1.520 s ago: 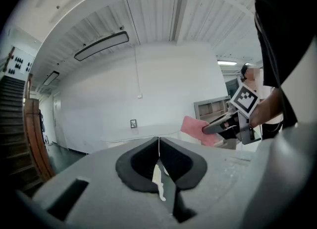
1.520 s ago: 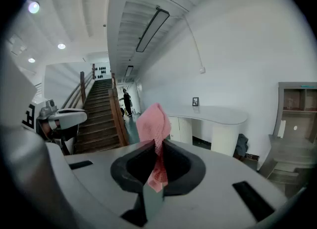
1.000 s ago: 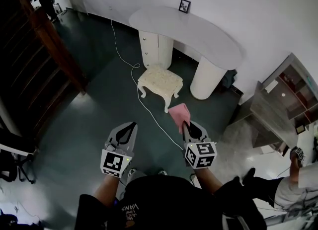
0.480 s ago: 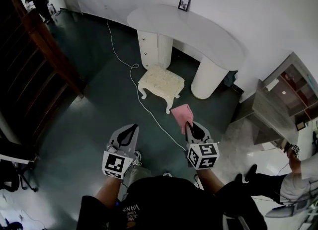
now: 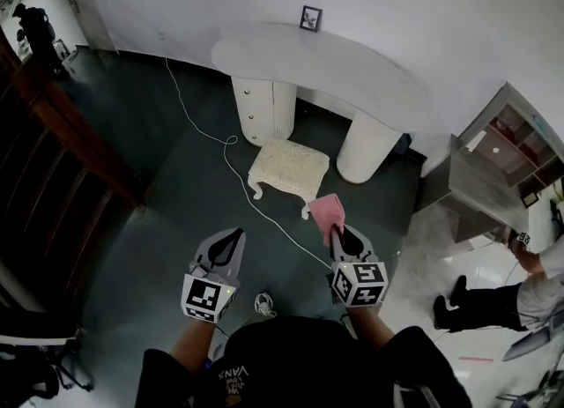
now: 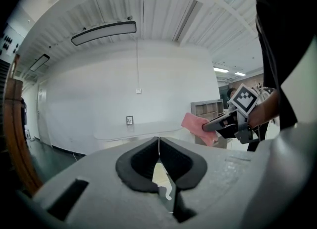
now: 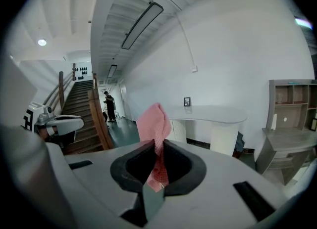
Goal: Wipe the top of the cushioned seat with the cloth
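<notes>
The cushioned seat [image 5: 289,168] is a small cream stool with carved white legs, standing on the dark green floor in front of the white desk. A pink cloth [image 5: 326,212] hangs from my right gripper [image 5: 333,231], which is shut on it just right of and nearer than the stool. In the right gripper view the pink cloth [image 7: 154,130] sticks up between the closed jaws. My left gripper [image 5: 234,236] is shut and empty, held left of the right one. The left gripper view shows the right gripper [image 6: 204,127] holding the cloth [image 6: 196,124].
A curved white desk [image 5: 317,61] with a small framed picture [image 5: 309,18] stands against the wall. A white cable [image 5: 242,188] runs across the floor past the stool. A grey shelf unit [image 5: 493,168] is at right, a wooden stair rail [image 5: 62,124] at left. Persons stand far left and right.
The stool and desk have shifted in the head view as I came closer. The cloth stays clamped in the right gripper, now near the stool's right front corner.
</notes>
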Motion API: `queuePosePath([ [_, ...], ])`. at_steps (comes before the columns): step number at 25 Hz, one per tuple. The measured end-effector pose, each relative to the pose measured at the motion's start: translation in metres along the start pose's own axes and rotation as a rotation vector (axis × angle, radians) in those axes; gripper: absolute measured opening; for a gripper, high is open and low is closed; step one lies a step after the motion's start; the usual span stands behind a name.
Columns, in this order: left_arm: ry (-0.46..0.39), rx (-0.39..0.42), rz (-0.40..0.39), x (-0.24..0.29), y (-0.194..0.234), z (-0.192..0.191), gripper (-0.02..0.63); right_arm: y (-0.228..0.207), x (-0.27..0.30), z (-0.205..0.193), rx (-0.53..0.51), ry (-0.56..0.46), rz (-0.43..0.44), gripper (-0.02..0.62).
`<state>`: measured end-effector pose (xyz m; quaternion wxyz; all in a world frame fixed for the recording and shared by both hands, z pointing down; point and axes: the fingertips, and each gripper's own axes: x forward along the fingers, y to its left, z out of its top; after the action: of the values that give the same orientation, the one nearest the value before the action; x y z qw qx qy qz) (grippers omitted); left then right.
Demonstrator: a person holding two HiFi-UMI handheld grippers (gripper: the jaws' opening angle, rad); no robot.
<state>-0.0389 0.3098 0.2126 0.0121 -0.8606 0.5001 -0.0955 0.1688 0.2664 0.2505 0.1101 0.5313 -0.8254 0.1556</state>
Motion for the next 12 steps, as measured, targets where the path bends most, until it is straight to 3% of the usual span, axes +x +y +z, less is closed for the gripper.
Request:
queuePosePath([
  [5,-0.010,-0.001,-0.039,-0.003,0.046,-0.009,0.020,0.026,0.023,0.002,0.024,-0.008,-0.061,0.037],
  [12,-0.011,-0.043,-0.031,0.008,0.092,-0.019,0.020,0.037,0.047,0.006,0.025,0.000,-0.104,0.037],
])
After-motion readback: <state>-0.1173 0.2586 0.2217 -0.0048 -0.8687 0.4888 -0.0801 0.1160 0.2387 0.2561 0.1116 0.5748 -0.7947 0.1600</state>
